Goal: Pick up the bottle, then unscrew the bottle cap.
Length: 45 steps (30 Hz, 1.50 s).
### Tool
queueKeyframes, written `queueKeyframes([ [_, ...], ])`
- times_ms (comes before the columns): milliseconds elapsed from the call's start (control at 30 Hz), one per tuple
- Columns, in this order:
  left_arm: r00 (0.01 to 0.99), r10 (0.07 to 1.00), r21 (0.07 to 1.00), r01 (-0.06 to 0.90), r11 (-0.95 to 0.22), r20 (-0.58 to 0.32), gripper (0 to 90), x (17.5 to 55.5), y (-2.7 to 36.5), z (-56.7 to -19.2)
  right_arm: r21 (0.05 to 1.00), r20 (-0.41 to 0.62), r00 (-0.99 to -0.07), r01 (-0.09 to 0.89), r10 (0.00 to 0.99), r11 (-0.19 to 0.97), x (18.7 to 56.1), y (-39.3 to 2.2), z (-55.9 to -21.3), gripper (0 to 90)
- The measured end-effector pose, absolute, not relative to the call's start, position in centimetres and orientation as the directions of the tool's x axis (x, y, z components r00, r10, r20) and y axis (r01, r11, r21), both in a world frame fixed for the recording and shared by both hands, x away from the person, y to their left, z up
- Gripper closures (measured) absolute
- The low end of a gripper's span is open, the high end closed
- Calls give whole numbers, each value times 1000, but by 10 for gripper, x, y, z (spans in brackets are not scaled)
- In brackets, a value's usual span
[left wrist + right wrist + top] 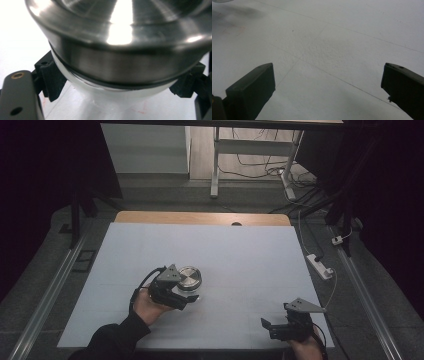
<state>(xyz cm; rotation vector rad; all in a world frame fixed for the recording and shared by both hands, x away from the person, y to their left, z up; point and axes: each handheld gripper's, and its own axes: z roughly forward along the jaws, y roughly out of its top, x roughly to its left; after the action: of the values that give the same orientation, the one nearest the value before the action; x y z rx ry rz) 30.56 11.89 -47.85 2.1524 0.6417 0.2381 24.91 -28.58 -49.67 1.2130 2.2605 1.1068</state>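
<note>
White-covered table (pixel 240 255), dark room; our left hand-held gripper (pixel 187 296) pinches the round shiny steel lidded container (pixel 189 277) near the middle, probably to carry it, while our right hand-held gripper (pixel 272 327) idles spread wide at the near edge.

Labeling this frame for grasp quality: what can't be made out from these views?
- Metal container, left gripper view: top and sides cut off by the frame; too close to tell its full shape.
- Same container, high view: its near side is hidden behind the left hand-held gripper, so pad contact is unclear there.
- Right hand-held gripper, high view: dark, and the hand is cut by the bottom edge.
</note>
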Motion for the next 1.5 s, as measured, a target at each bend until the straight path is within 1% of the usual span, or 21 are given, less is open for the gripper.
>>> queueKeyframes([
  [400,877,477,784,338,-521,-62,157,297,102,-477,767,53,-580,545,813,339,249,-285,-497,0],
  [833,879,472,780,340,-526,-65,157,298,98,-479,775,68,-581,543,811,324,249,-287,-496,0],
  [1333,877,476,777,348,-524,-72,158,301,97,-482,789,74,-640,506,764,348,249,-274,-488,0],
  [1500,878,473,776,346,-528,-70,157,303,98,-482,801,66,-675,475,735,364,249,-264,-483,0],
])
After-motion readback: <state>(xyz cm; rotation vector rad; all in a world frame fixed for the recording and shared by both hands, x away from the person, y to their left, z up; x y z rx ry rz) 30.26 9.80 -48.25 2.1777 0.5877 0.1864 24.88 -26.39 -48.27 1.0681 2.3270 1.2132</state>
